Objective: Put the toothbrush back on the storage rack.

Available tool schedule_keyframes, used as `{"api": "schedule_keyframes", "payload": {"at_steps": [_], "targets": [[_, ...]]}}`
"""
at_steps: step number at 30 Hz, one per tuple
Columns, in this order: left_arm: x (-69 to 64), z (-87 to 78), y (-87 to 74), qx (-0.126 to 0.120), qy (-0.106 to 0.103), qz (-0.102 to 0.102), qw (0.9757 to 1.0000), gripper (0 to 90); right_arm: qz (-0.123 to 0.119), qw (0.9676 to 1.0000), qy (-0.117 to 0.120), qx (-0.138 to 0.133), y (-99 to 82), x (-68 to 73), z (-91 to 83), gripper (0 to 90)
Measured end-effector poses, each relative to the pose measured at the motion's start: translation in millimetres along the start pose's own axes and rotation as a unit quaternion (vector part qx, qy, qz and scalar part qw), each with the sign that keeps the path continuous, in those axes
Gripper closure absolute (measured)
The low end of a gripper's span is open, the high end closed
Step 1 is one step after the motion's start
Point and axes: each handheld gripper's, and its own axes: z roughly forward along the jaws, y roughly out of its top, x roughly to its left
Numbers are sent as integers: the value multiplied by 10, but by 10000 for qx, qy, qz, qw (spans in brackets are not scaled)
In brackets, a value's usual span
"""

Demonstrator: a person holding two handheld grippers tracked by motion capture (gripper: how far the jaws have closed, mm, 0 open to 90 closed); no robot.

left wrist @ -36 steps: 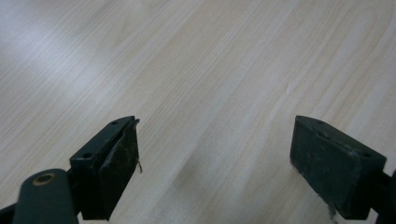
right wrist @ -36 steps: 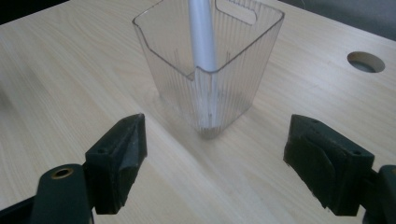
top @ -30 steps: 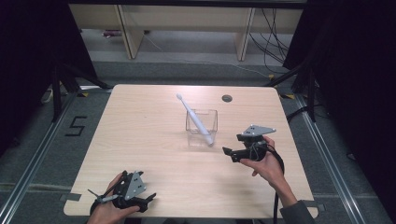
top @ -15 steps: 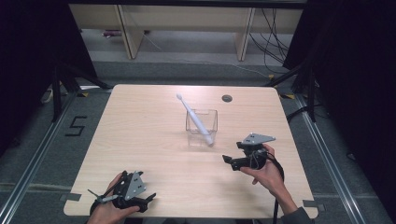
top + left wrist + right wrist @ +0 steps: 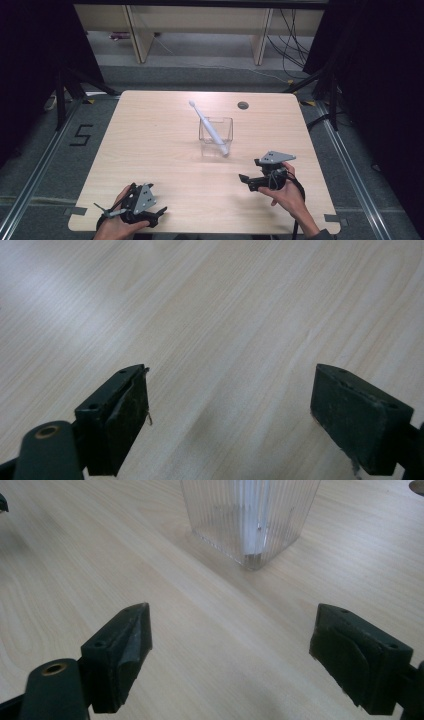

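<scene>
A white toothbrush (image 5: pixel 209 127) leans in a clear, ribbed, square-walled cup (image 5: pixel 216 136) near the middle of the desk (image 5: pixel 150 145), its head sticking out up and to the left over the rim and its handle end resting in the cup's near right corner. In the right gripper view the cup (image 5: pixel 250 517) stands just ahead of the jaws with the pale handle blurred behind its fluted wall. Nothing lies between the cup and either claw. A small round dark hole (image 5: pixel 243 105) sits in the desk beyond the cup.

The right claw (image 5: pixel 248 181) is released, with bare wood between its black jaws; they have just been opening wider. Compared with a second ago, it is lower and nearer the desk's front edge, farther from the cup. The left claw (image 5: pixel 159 214) rests at the front left corner as before, jaws also spread apart over bare desk.

The desk is pale wood-grain laminate, smooth and matte. The floor beside it bears a taped "5" (image 5: pixel 81 135).
</scene>
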Motion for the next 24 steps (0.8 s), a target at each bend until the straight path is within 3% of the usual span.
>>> {"api": "schedule_keyframes", "payload": {"at_steps": [2,3,5,6,10,13,14,15,16,17,18,24], "targets": [[6,0,0,0,16,-30,10000,150,-21,10000,6,22,-21,0,-6,174],[7,1,-1,-1,22,-38,10000,150,79,9999,-30,94,-42,32,-26,174],[2,-1,-7,28,-2,-100,9999,150,-33,10000,-50,30,-63,23,-36,174],[3,-1,-7,36,11,-89,10000,150,91,9999,-41,95,-77,46,-53,175],[7,1,0,3,38,-30,10000,150,-19,10000,-61,69,-130,44,-66,177],[9,-2,2,8,39,-20,10000,150,138,9998,10,107,-169,69,-76,177],[7,3,0,-12,81,-40,10000,150,94,9999,70,124,-179,59,-77,177],[11,-3,1,10,42,-18,10000,150,104,9998,-33,153,-190,75,-90,177],[10,-2,0,6,41,-21,10000,150,-37,10000,-3,70,-198,55,-74,177],[10,-1,1,8,38,-21,10000,150,8,9998,77,161,-203,61,-86,176],[8,0,1,8,37,-23,10000,150,125,9997,-41,198,-213,92,-105,176],[7,0,3,12,37,-16,10000,150,-1,9998,-95,188,-277,82,-122,176]]}}
